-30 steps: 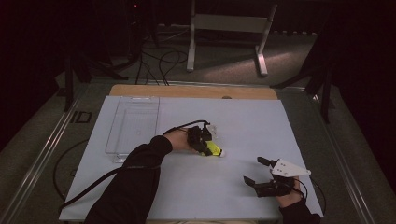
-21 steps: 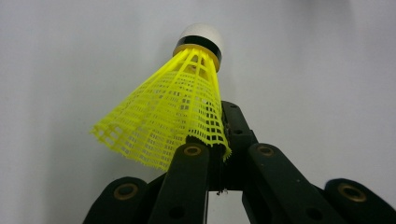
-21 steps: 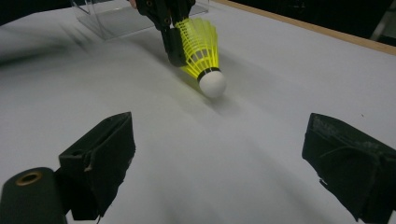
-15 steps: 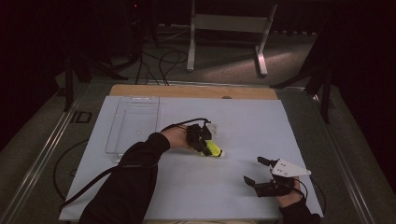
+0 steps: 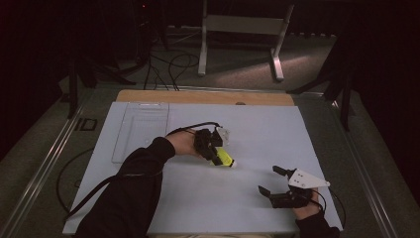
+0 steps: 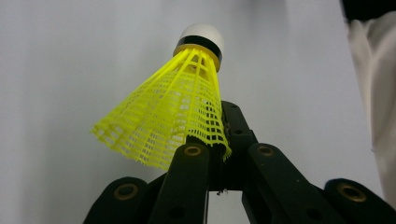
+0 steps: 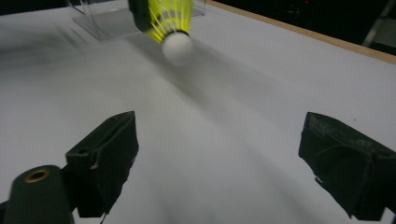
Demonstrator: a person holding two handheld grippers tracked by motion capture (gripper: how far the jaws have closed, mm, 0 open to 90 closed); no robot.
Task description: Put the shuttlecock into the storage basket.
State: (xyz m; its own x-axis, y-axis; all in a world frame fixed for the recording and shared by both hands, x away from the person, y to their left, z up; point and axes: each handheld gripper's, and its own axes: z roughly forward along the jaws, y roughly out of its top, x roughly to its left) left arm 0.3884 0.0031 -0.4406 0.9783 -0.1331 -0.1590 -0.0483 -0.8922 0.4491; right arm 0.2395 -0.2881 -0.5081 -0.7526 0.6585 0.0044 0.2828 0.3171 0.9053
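Left gripper (image 5: 214,148), high view: positioned near the middle of the table (image 5: 257,134), slightly toward its left, held by the left hand (image 5: 185,144) with a dark sleeve (image 5: 133,183) reaching in from the near edge. Its jaws are clenched on the skirt of a yellow shuttlecock (image 5: 224,157), whose white cork tip points toward the near right corner. Whether the tip touches the table surface cannot be told.

Left gripper view: the jaws pinch the lower rim of the mesh skirt of the shuttlecock (image 6: 173,112); the skirt fans out to the left, and the cork, ringed by a black band, points away from the camera over the white surface.

Right gripper (image 5: 270,182), high view: near the near right corner of the table, held by the right hand (image 5: 307,208), with a grey three-cornered plate (image 5: 304,179) on top. Its jaws stand wide apart, released, with nothing between them.

Right gripper view: the two black jaws frame bare white table; the shuttlecock (image 7: 173,25) appears farther off, cork toward the camera.

A clear tray (image 5: 141,129) lies at the far left of the table, well apart from both grippers.
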